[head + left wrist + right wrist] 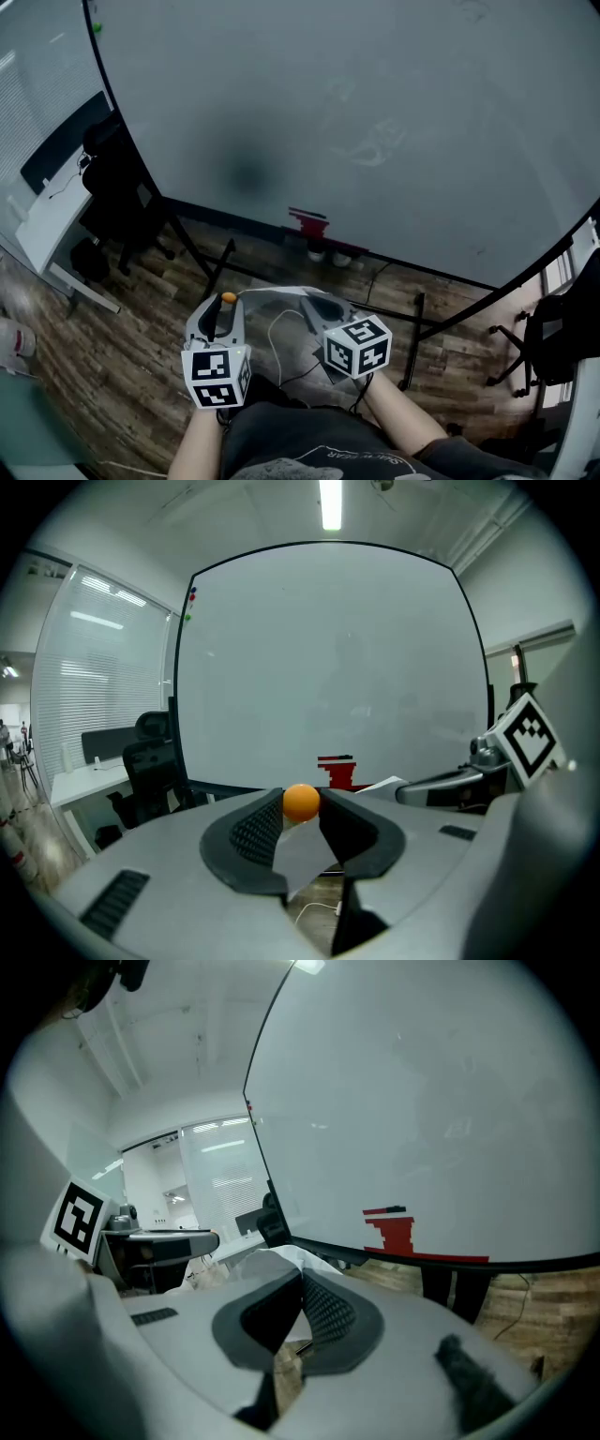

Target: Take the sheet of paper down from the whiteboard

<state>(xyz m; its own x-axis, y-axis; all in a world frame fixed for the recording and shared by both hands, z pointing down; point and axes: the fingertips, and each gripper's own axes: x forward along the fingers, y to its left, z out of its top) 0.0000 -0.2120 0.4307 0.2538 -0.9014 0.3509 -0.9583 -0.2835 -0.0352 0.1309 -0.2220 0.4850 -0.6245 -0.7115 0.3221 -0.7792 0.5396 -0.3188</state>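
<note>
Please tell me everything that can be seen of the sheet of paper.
The sheet of paper is thin, plain and white, grey where shaded. It is off the whiteboard, spanning between both grippers above the wooden floor. One end passes between the fingers of the left gripper, under the orange ball they clamp; the right gripper pinches the other end.

two grippers (225,307) (317,305), one sheet (302,853), one whiteboard (375,112)
</note>
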